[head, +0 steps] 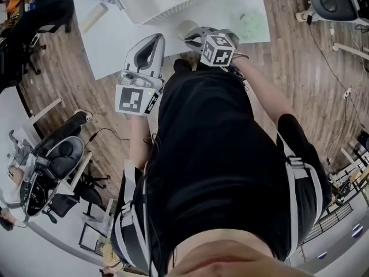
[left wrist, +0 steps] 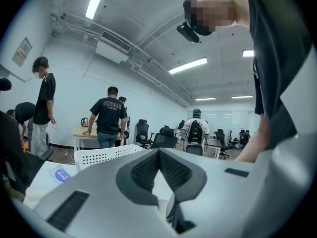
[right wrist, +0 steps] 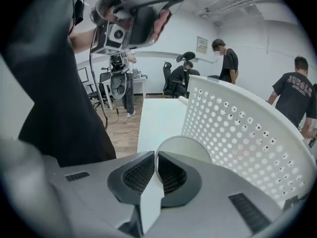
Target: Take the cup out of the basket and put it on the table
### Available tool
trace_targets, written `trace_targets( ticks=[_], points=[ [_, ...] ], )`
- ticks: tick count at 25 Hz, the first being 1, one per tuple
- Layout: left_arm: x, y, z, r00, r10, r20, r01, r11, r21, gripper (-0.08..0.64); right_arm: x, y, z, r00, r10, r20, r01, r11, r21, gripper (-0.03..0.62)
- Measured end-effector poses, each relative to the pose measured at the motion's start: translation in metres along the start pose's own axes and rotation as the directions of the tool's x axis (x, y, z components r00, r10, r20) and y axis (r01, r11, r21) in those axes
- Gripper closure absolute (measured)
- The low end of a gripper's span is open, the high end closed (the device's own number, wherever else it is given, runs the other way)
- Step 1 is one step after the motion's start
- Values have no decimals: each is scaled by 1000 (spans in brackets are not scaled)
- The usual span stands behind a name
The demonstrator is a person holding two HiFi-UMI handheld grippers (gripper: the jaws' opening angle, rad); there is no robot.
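R claw [right wrist: 155, 156] clamped on rim of cup [right wrist: 188, 145]. Cup was out of basket [right wrist: 247, 133], just beside its near wall, over bench [right wrist: 156, 118]. L claw [left wrist: 159, 151] closed, empty. Step: set-down. Next prob. needed: lower till base seated, then release w/o tipping.

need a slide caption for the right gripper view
The right tool pinches the cup by its wall beside the white perforated basket, over the white table.
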State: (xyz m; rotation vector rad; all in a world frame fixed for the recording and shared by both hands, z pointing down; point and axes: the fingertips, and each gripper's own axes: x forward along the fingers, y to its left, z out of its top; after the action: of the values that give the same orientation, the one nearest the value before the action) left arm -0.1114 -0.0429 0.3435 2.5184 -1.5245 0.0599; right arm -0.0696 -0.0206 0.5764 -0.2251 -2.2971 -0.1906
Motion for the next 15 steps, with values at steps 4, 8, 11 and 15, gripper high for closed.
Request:
trace_targets(
  ticks=[4,8,11,15],
  points=[
    [-2,1,-4,1000,6,-10,-6,1000,0,541,20,4,-13,999,13,-31,-13,1000,-3,554],
    [-6,4,-6,1000,13,-15,-13,1000,-4,540,30,7,-18,999,4,-32,-3,1000,25,554],
    [-7,5,-6,1000,9,-20,-10,1000,-2,541,34,4,-23,999,-31,-44,33,998,55,554],
    [-6,7,-6,1000,5,-23,-5,1000,-3,540,32,1,-20,998,-59,-18,60,996,68,552]
  ],
)
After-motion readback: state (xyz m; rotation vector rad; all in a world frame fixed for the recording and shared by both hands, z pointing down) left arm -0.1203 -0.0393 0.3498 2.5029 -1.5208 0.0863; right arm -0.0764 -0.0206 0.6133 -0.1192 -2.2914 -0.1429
